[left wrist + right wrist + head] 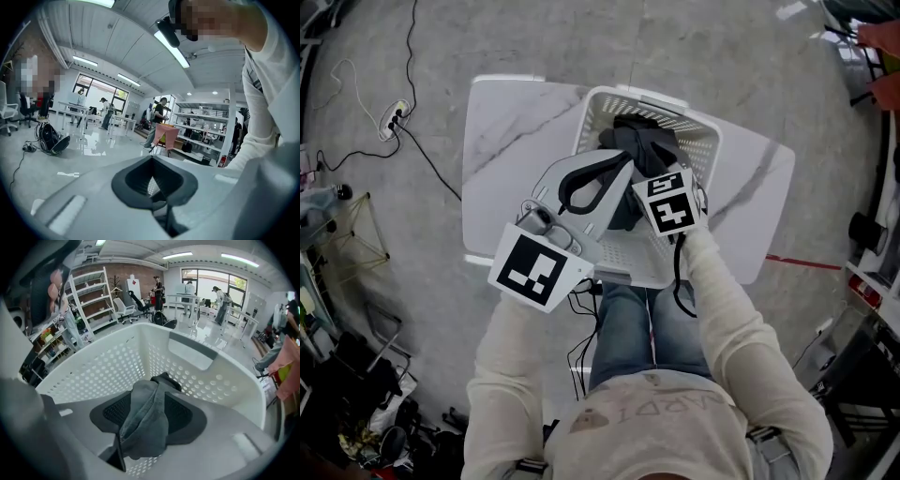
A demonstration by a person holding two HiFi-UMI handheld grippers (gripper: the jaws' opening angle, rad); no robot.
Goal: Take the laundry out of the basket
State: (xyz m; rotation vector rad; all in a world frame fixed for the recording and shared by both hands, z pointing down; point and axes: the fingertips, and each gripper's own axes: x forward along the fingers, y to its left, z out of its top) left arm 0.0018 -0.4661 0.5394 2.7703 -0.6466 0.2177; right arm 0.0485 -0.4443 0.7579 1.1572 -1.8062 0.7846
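A white perforated laundry basket (pixel 652 97) stands on a white marble-patterned table (pixel 506 122), with dark grey laundry (pixel 642 141) heaped inside. My right gripper (pixel 654 211) points steeply down into the basket, over the heap. In the right gripper view a fold of the grey laundry (pixel 145 418) lies between and over the jaws of the right gripper (pixel 158 380), which stand apart; the basket wall (pixel 93 376) rises behind. My left gripper (pixel 617 161) hovers near the basket's near-left rim. In the left gripper view the left gripper (pixel 152 161) has its jaws together and nothing in them.
The table's near edge meets the person's legs (pixel 628 323). A power strip with cables (pixel 394 117) lies on the concrete floor to the left, and a red floor line (pixel 797 261) runs to the right. Shelving (pixel 201 126) and people stand far off.
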